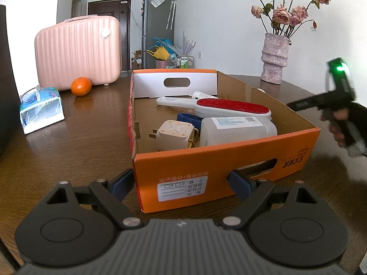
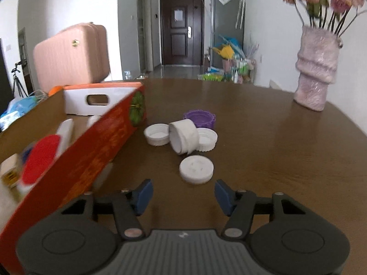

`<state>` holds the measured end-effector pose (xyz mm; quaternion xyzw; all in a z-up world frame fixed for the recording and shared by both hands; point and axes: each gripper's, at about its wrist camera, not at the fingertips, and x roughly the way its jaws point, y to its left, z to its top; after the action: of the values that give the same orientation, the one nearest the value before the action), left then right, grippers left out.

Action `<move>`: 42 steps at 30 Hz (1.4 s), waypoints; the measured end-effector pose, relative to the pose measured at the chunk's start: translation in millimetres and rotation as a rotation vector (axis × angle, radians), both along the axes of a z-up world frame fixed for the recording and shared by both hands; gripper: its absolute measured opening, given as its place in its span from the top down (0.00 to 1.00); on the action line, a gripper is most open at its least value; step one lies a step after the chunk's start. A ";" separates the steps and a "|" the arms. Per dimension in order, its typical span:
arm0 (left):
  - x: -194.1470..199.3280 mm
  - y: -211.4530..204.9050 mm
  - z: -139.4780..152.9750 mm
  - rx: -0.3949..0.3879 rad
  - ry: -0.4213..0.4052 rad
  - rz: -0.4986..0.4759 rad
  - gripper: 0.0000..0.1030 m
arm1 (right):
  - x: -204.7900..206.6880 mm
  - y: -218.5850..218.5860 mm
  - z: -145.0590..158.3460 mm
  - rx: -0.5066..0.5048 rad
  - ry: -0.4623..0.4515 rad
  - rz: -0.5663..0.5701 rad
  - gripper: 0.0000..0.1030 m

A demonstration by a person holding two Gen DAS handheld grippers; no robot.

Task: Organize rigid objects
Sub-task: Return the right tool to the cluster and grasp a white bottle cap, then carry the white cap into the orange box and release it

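Observation:
An orange cardboard box (image 1: 229,158) holds a red lint brush (image 1: 231,107), a white bottle (image 1: 238,130), a beige plug adapter (image 1: 174,135), a white tube and a blue item. My left gripper (image 1: 181,182) is open, its fingers either side of the box's near wall. In the right wrist view, my right gripper (image 2: 183,194) is open and empty just short of a flat white lid (image 2: 196,169). Beyond lie a tipped white cap (image 2: 184,136), two upturned white lids (image 2: 156,134) and a purple lid (image 2: 200,118). The box (image 2: 101,146) stands to the left.
A pink suitcase (image 1: 78,50), an orange (image 1: 81,86) and a tissue pack (image 1: 41,107) sit on the brown table at left. A vase of dried roses (image 1: 274,57) stands at back right, also in the right wrist view (image 2: 317,68). The right gripper's handle (image 1: 341,105) shows at the right edge.

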<state>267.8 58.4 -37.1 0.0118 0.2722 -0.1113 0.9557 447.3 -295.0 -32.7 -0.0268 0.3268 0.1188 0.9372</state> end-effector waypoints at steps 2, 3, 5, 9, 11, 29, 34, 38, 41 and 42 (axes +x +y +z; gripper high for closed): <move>0.0 -0.1 0.0 0.000 0.000 0.000 0.13 | 17.8 -0.1 -5.2 -0.005 0.011 -0.022 0.49; 0.0 0.0 0.0 0.000 0.000 0.000 0.13 | 23.1 -0.9 -7.7 -0.005 0.015 -0.032 0.54; 0.0 0.0 0.0 0.000 0.000 0.000 0.13 | 29.7 -1.2 -10.5 -0.001 0.007 -0.044 0.62; 0.0 -0.1 0.0 0.001 0.000 0.000 0.13 | 26.0 -4.1 -10.2 0.019 0.002 -0.038 0.63; 0.1 0.2 -0.1 0.001 -0.001 0.000 0.13 | 14.9 -5.1 -8.7 0.021 0.004 -0.022 0.63; 0.3 0.6 -0.4 0.003 -0.001 0.000 0.13 | -163.9 -20.1 38.9 0.060 -0.138 0.145 0.63; 0.3 0.6 -0.3 0.002 -0.001 0.000 0.13 | -160.1 5.1 54.5 0.072 -0.168 0.224 0.63; 0.3 0.6 -0.4 0.002 -0.001 0.000 0.13 | -146.3 36.7 67.9 0.085 -0.194 0.312 0.63; 0.5 1.0 -0.5 0.002 -0.001 0.000 0.13 | -131.3 62.1 72.1 0.080 -0.197 0.358 0.63; 0.3 0.5 -0.3 0.002 -0.001 0.000 0.13 | -126.7 70.0 73.0 0.084 -0.196 0.378 0.63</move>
<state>268.1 58.9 -37.5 0.0127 0.2720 -0.1109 0.9558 320.6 -225.0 40.3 -0.0600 0.2181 0.3027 0.9259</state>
